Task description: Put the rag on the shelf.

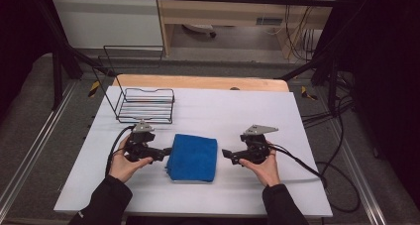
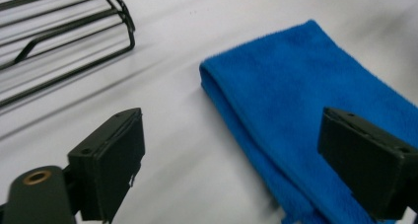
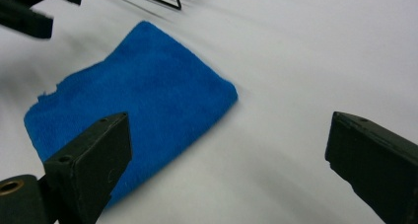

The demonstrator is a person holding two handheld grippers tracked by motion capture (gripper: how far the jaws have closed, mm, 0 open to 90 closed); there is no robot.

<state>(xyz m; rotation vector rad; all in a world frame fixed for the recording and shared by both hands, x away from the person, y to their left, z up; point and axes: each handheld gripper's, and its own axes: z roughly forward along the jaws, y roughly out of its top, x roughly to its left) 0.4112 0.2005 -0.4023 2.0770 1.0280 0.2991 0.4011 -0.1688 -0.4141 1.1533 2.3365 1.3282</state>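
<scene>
A folded blue towel (image 1: 193, 158) lies flat on the white table, between my two hands. My left gripper (image 1: 166, 153) sits at the towel's left edge, open, jaws wide apart. Seen from the left gripper view, the towel (image 2: 305, 100) runs past the right jaw, its folded edge in the gap, and nothing is clamped. My right gripper (image 1: 226, 154) hovers just right of the towel, open too. The right gripper view has the towel (image 3: 138, 100) ahead and to the left, with bare table between its jaws.
A black wire basket (image 1: 146, 105) stands at the back left of the white table (image 1: 247, 116); its wires (image 2: 64, 31) show at the top left. Cables (image 1: 307, 168) trail off to the right. The left gripper (image 3: 29, 9) appears at the top left corner.
</scene>
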